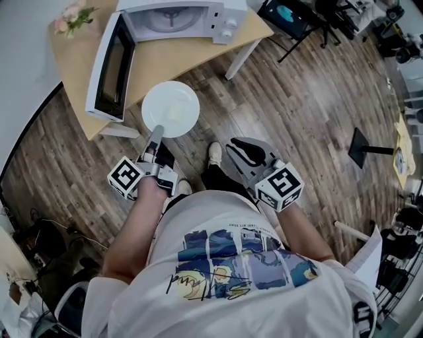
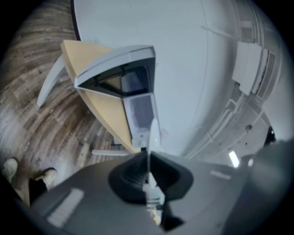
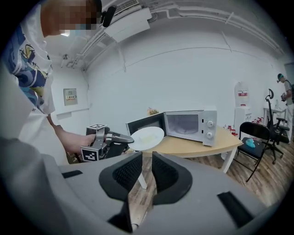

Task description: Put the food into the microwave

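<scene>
So, biggest first: the wooden table [image 1: 178,66] carries the white microwave [image 1: 175,16], and its door [image 1: 109,66] hangs wide open on the left side. A black chair [image 3: 257,137] stands off to the microwave's right. The white plate [image 1: 153,99], with a pale bit of food [image 1: 175,111] on it, is out in front of the microwave, off the table. The door's free edge is the closest thing to it.

The left gripper [image 1: 156,132] is clamped on the plate's rim. The right gripper [image 3: 147,160] has its jaws slightly apart and empty.

The right gripper view shows the cavity and dials, while the left gripper view only catches the plate edge-on. Pink flowers [image 1: 73,18] sit behind the door.
</scene>
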Motion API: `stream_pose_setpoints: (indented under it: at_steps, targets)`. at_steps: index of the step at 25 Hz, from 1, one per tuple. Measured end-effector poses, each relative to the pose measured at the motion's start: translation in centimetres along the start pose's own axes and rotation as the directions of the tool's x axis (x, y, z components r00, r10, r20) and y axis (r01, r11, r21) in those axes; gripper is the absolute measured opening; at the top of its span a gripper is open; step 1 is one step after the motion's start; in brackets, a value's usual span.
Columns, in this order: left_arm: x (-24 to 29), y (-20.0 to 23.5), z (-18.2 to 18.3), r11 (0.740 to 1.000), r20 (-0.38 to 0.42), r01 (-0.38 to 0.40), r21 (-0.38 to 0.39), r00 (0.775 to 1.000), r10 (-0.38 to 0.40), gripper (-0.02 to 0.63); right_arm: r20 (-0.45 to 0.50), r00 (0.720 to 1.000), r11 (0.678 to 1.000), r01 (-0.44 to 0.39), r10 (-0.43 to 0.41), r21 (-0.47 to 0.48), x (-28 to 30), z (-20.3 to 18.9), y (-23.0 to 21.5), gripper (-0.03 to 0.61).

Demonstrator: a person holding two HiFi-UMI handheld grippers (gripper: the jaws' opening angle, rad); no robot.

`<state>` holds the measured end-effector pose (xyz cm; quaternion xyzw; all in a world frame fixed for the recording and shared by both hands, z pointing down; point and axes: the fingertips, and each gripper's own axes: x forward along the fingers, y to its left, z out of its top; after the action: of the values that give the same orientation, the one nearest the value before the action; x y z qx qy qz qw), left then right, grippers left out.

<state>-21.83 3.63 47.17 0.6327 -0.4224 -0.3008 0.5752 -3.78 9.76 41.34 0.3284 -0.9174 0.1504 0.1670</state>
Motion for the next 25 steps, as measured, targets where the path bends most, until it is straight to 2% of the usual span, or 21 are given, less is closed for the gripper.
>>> stream_pose_setpoints:
  at_steps: [4,8,14,19,25]
  targets:
    - [4.2,0.1,1.0,0.999,0.046,-0.026,-0.024,0.999,0.027,0.015,-0.007,0.999,0.998,-0.047,0.047,-0.036,1.8,1.8,-4.8,0.067]
    - [8.7,-0.4,1.9,1.000,0.084,-0.020,-0.003,0.996,0.020,0.015,-0.012,0.996,0.993,-0.087,0.087,-0.077,2.6,3.4,-9.2,0.072]
    - [14.0,-0.1,3.4,1.000,0.170,-0.028,-0.003,0.985,0.028,0.015,-0.034,0.991,0.988,-0.135,0.133,-0.075,3.3,3.5,-15.3,0.072]
    - [17.6,1.0,5.3,0.998,0.197,-0.056,0.001,0.979,0.054,0.015,-0.029,0.993,0.992,-0.118,0.117,-0.041,4.0,4.0,-18.6,0.067]
    - [22.3,2.7,8.9,0.997,0.192,-0.066,-0.041,0.979,0.073,0.015,-0.030,0.998,0.998,-0.057,0.056,-0.015,6.3,5.5,-21.2,0.064]
